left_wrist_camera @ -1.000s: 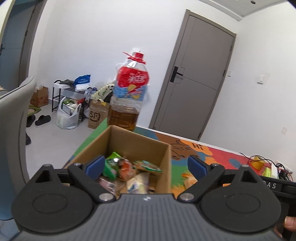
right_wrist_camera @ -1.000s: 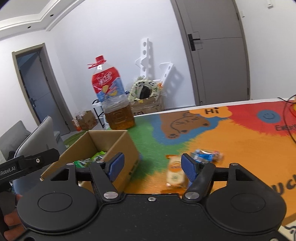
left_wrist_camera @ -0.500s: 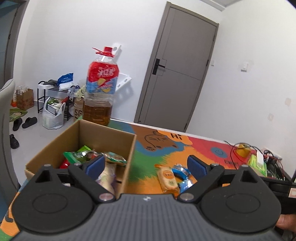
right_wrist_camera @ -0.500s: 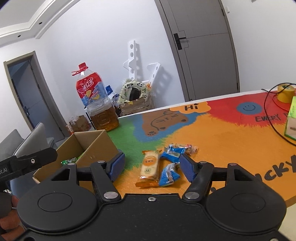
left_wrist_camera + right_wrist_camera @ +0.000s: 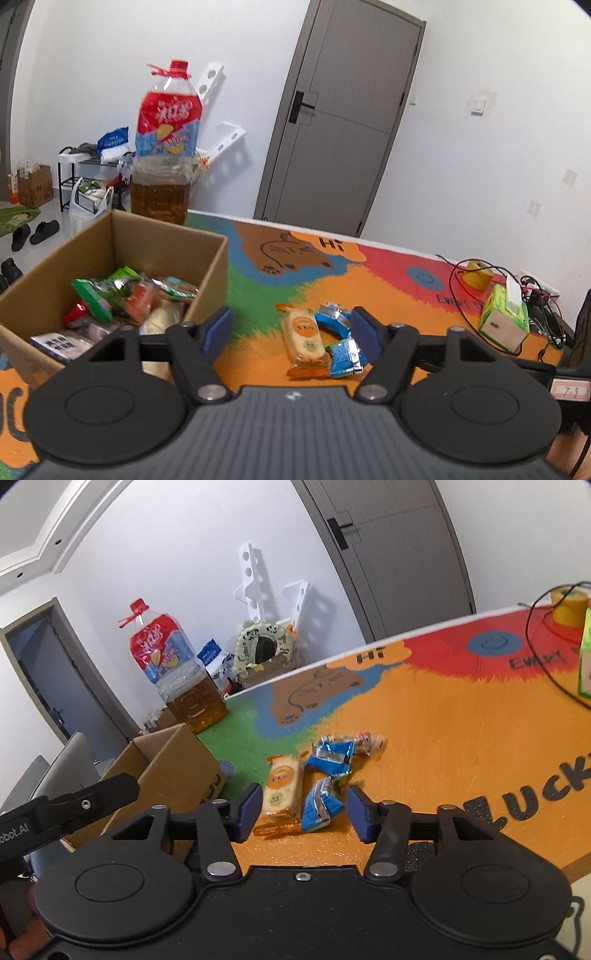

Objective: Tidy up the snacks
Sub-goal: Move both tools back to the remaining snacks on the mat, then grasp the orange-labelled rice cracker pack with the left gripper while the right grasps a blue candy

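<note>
my left gripper [image 5: 291, 328] has just been closing; its jaws are apart and grip nothing. my right gripper [image 5: 303, 812] has just been closing too, unclenched, framing the orange snack pack [image 5: 279, 798] and a blue snack pack [image 5: 320, 805], untouched. both packs lie on the colourful mat [image 5: 443, 716], beside the cardboard box [image 5: 110, 236] of snacks.

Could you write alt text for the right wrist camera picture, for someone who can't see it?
The right gripper hangs open over a colourful table mat, its jaws just closing, framing an orange biscuit packet and a blue wrapper without touching them. To the left stands a cardboard box, with a large oil bottle behind.
</note>
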`<control>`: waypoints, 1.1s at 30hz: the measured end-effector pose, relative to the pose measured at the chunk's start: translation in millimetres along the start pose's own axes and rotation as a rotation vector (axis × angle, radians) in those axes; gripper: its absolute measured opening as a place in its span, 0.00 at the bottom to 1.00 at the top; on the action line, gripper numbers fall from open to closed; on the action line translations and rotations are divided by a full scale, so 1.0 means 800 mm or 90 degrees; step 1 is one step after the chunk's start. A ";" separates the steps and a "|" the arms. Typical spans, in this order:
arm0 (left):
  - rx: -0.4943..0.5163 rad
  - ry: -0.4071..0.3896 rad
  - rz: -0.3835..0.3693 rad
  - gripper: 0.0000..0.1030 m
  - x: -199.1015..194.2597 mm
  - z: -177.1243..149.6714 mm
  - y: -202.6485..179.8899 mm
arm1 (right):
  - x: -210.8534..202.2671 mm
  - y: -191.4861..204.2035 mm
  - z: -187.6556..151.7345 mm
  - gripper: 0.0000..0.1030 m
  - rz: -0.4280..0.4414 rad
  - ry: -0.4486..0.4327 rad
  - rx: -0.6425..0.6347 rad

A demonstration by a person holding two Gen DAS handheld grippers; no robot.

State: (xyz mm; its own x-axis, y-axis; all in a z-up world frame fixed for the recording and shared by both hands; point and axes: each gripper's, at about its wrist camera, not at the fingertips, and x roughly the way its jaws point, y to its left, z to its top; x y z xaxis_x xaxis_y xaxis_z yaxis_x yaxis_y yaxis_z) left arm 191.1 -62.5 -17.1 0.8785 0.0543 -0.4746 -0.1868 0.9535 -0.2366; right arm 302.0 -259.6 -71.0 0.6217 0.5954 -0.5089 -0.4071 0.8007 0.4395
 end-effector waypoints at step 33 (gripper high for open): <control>0.032 0.068 0.052 0.56 0.134 -0.034 -0.037 | 0.052 -0.065 -0.004 0.07 0.087 -0.009 0.043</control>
State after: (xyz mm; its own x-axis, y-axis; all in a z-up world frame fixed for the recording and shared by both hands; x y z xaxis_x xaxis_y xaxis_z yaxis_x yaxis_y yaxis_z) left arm 278.7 -92.8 -84.2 0.8089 0.1025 -0.5790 -0.2307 0.9610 -0.1522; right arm 347.0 -276.7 -117.4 0.5731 0.6968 -0.4313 -0.4427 0.7061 0.5527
